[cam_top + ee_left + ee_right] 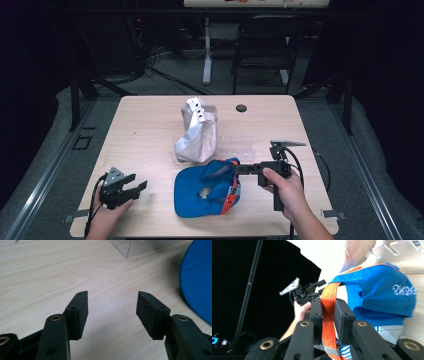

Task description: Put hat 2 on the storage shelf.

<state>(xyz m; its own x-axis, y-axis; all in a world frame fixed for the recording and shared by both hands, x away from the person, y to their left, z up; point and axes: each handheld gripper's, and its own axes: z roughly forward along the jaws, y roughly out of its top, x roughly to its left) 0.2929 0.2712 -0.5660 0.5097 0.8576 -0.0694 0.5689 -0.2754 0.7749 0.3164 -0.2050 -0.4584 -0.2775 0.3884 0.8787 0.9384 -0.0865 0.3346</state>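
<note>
My right gripper (239, 169) pinches orange strap (328, 315) of blue cap (202, 192), jaws squeezed tight on it. Cap sits near middle of table (150, 125), close to my edge, strap side tipped up toward right gripper. My left gripper (136, 186) rests low at near left, well apart from cap, jaws wide apart, nothing between them. White crumpled bag (197, 131) stands just behind cap. Clear plastic tray (235, 146) lies beside bag, to right.
</note>
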